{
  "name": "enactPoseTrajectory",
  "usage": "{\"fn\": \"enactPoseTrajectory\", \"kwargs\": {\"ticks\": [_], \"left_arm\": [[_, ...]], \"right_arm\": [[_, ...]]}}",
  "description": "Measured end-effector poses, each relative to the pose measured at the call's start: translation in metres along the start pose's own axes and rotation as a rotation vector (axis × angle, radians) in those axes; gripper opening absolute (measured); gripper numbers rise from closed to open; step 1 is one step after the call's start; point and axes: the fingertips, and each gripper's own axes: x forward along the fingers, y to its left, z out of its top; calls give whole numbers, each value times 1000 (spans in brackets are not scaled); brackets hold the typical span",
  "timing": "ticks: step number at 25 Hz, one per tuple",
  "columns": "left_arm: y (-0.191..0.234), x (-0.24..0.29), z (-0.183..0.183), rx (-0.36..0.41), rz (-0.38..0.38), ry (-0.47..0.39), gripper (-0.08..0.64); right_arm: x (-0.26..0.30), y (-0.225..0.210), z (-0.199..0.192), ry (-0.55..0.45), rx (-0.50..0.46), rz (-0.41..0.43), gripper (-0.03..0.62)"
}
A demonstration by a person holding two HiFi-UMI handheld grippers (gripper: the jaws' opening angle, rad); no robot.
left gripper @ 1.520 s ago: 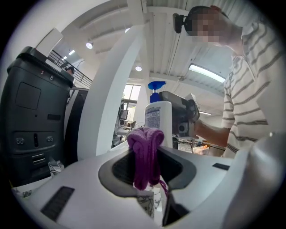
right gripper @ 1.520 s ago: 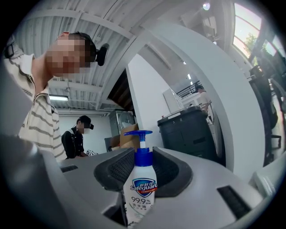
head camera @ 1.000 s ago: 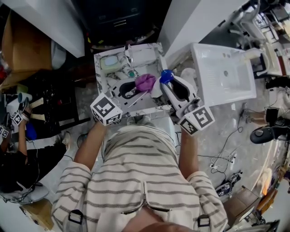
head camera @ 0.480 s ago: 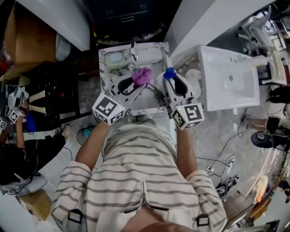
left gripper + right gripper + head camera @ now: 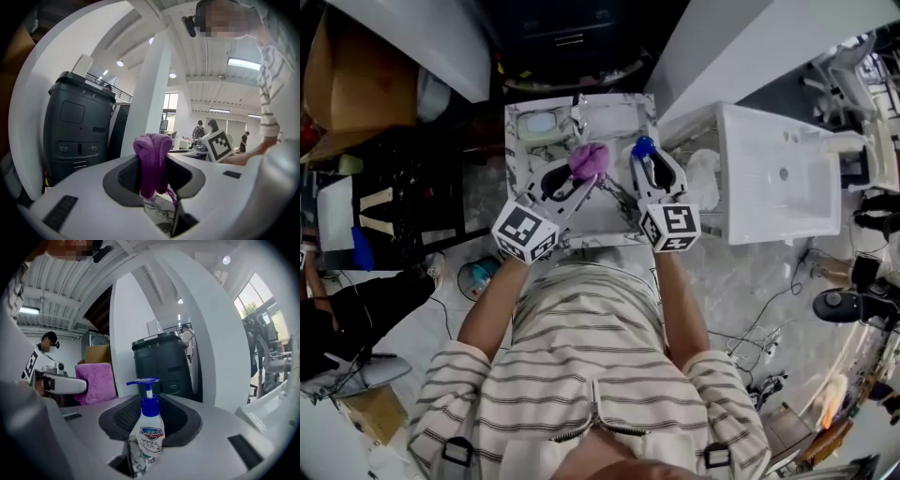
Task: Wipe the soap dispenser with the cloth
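Two grips, left tool (image 5: 584,176) pinching purple cloth (image 5: 152,152), right tool (image 5: 643,161) pinching soap dispenser (image 5: 149,432), both close together

A person stands before a small counter (image 5: 614,217). Above it, the cloth (image 5: 590,157) sits between the jaws of the left tool (image 5: 585,174). Just right of the cloth, the soap dispenser (image 5: 643,147) stands upright in the right tool (image 5: 645,161). A sink (image 5: 778,178) stands right of the counter, a tall unit (image 5: 164,362) behind it
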Motion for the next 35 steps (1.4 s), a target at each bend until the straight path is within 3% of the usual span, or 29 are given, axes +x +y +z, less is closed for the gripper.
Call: {"fn": "enactPoseTrajectory", "kwargs": {"ticks": [18, 30, 31, 32, 35], "left_arm": [[25, 18, -35, -90, 104, 46, 124], [22, 28, -54, -136, 110, 81, 124], [21, 28, -56, -139, 108, 86, 124], [20, 28, -58, -142, 106, 90, 124], [19, 29, -62, -149, 102, 92, 124]], "right_arm": [[121, -54, -56, 113, -64, -29, 135], [163, -68, -83, 167, -141, -20, 132], [164, -68, -83, 161, -157, -18, 126], [165, -67, -82, 158, -170, -15, 77], [169, -66, -78, 161, -174, -8, 78]]}}
